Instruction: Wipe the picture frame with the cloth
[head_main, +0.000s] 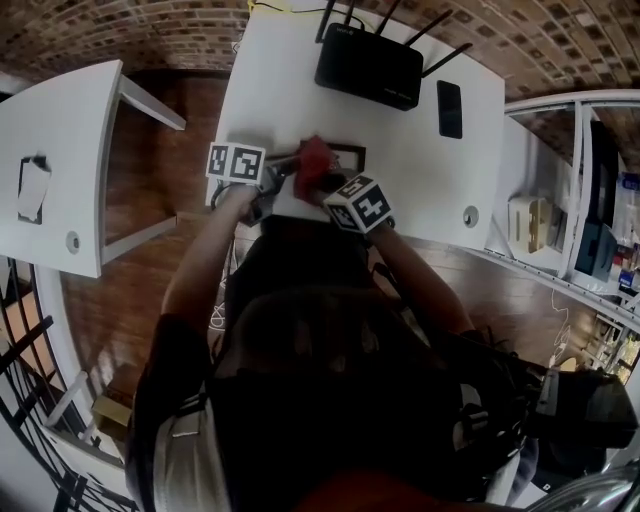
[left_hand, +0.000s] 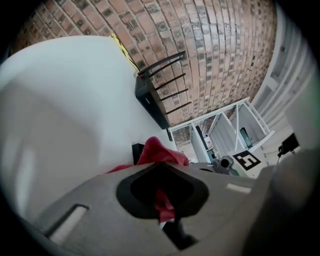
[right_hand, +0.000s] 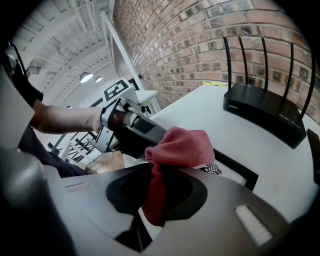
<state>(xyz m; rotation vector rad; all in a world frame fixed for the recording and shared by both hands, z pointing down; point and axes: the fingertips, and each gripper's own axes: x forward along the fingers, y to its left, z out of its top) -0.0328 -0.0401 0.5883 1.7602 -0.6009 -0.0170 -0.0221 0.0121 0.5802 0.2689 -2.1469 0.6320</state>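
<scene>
A black-edged picture frame (head_main: 350, 150) lies flat on the white table (head_main: 420, 180), and a red cloth (head_main: 314, 158) sits bunched on it. My right gripper (head_main: 325, 185) is shut on that cloth (right_hand: 182, 145), which hangs from between its jaws over the frame (right_hand: 235, 170). My left gripper (head_main: 285, 172) is shut, with its tips at the frame's left edge. I cannot see whether it pinches anything. In the left gripper view the cloth (left_hand: 160, 150) bulges just past the left gripper (left_hand: 162, 200), beside a dark frame corner (left_hand: 137, 152).
A black router (head_main: 368, 68) with several antennas stands at the table's far side, and a dark phone (head_main: 450, 108) lies to its right. A second white table (head_main: 60, 170) is on the left. White shelves (head_main: 580, 200) stand on the right, with a brick wall behind.
</scene>
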